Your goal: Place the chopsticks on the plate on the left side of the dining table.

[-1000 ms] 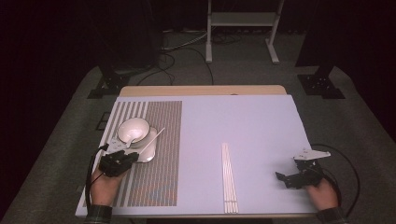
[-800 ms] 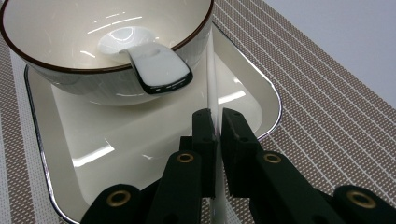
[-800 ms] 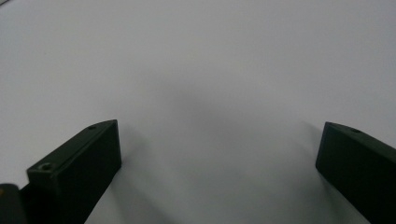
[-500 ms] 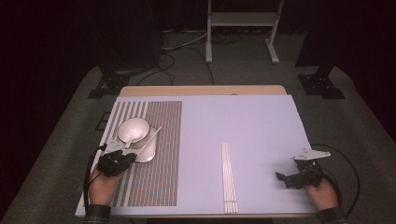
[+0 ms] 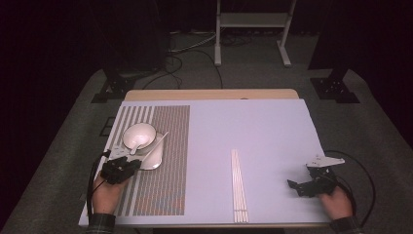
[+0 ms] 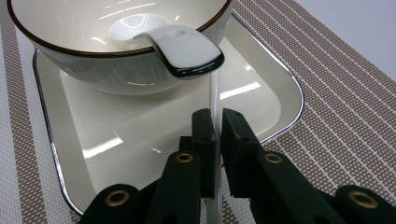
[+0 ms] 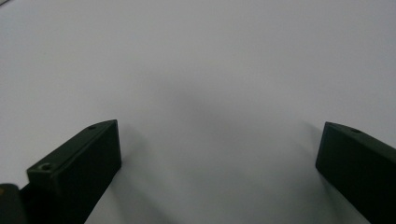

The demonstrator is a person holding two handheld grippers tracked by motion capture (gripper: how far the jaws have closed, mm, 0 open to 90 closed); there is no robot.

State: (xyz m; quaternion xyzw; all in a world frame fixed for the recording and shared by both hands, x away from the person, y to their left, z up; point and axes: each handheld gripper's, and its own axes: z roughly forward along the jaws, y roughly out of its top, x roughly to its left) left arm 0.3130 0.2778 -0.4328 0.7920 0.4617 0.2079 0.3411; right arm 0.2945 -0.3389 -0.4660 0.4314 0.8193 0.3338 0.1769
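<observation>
A white bowl [image 5: 139,135] [image 6: 116,46] with a dark rim stands on a square white plate [image 5: 155,160] [image 6: 266,88] on the striped brown placemat [image 5: 165,190]. A white spoon [image 5: 136,146] [image 6: 187,49] lies in the bowl with its handle over the rim. My left gripper [image 5: 136,165] [image 6: 215,119] sits at the plate's near edge, shut on a thin white stick [image 5: 159,140] [image 6: 215,91] that reaches out over the plate toward the bowl. My right gripper [image 5: 298,187] [image 7: 219,140] rests low at the table's front right, open, with bare tabletop between its jaws.
Several long white sticks [image 5: 238,185] lie side by side in a row at the front middle of the pale table [image 5: 253,131]. Stands and cables sit on the dark floor behind the table.
</observation>
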